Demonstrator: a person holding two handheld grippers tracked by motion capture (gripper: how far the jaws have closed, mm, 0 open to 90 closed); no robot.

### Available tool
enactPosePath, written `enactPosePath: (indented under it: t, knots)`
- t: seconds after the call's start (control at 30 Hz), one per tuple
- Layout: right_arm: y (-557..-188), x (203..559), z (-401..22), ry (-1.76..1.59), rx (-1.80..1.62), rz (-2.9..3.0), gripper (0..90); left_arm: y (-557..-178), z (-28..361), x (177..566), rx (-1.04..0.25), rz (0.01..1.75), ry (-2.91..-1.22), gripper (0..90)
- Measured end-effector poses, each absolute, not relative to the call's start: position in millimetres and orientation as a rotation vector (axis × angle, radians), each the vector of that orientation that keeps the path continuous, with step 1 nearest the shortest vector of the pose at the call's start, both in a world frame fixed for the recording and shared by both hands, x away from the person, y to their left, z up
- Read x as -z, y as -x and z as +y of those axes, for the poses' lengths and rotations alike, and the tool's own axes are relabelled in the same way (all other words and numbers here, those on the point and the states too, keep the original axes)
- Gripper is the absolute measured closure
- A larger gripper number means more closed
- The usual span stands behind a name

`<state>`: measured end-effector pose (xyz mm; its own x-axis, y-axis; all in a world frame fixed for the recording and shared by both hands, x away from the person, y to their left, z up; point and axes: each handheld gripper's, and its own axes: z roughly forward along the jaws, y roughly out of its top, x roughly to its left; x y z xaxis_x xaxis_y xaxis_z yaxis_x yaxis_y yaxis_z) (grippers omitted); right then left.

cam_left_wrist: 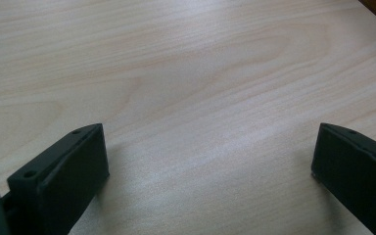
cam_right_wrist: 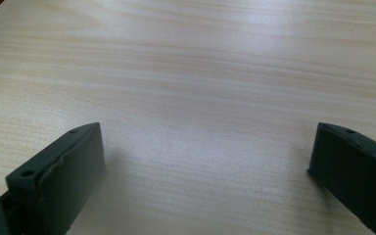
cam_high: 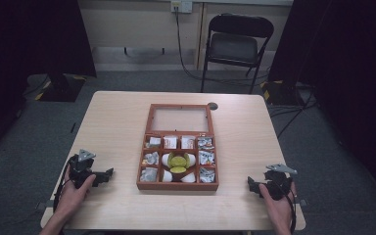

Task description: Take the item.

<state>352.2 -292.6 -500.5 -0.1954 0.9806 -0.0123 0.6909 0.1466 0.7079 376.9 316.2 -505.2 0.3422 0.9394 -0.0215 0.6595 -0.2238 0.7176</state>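
A brown wooden box (cam_high: 178, 184) with its glass lid (cam_high: 179, 119) laid open sits in the middle of the table. Its small compartments hold wrapped packets, and the centre holds white pieces around a yellow-green item (cam_high: 178, 160). My left gripper (cam_high: 105, 176) rests low on the table left of the box, held by a hand. In the left gripper view it (cam_left_wrist: 210, 156) stands open over bare wood. My right gripper (cam_high: 251, 185) rests right of the box, and in the right gripper view it (cam_right_wrist: 208, 154) is open with nothing between the jaws.
The light wooden table (cam_high: 117, 127) has bare room on both sides of the box. A small dark round spot (cam_high: 212, 105) lies near the lid's far right corner. A black folding chair (cam_high: 235, 46) stands beyond the table's far edge.
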Motion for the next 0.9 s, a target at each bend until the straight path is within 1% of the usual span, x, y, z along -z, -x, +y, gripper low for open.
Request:
enactPosePath:
  t: [0.27, 0.3, 0.37, 0.4, 0.43, 0.5, 0.57, 0.77, 0.9]
  knots:
    - [-350.6, 500.4, -291.0, -1.589, -0.804, 1.955, 0.0, -376.9, 316.2, 505.2, -0.564, 1.393, -1.972, 0.0]
    - [-349.7, 500.1, -290.0, -1.58, -0.814, 1.96, 2.0, -377.0, 316.2, 505.2, -0.564, 1.394, -1.971, 0.0]
    - [-349.4, 499.8, -289.6, -1.579, -0.816, 1.96, 3.0, -377.1, 316.3, 505.2, -0.564, 1.392, -1.973, 0.0]
    - [-349.7, 498.8, -289.8, -1.583, -0.825, 1.954, 7.8, -377.2, 316.0, 505.3, -0.565, 1.394, -1.967, 0.0]
    - [-349.7, 498.8, -289.8, -1.583, -0.825, 1.954, 7.8, -377.2, 316.3, 505.2, -0.565, 1.392, -1.973, 0.0]
    - [-350.3, 496.7, -290.2, -1.588, -0.844, 1.948, 15.6, -377.2, 316.3, 505.2, -0.565, 1.392, -1.973, 0.0]
    - [-351.4, 495.4, -289.4, -1.598, -0.849, 1.957, 14.3, -377.2, 316.3, 505.2, -0.565, 1.392, -1.973, 0.0]
    - [-351.2, 492.3, -283.9, -1.571, -0.866, 2.002, 15.3, -377.2, 316.3, 505.2, -0.564, 1.391, -1.973, 0.0]
    - [-351.2, 490.0, -281.2, -1.568, -0.875, 2.032, 18.0, -377.2, 316.0, 505.3, -0.566, 1.394, -1.967, 0.0]
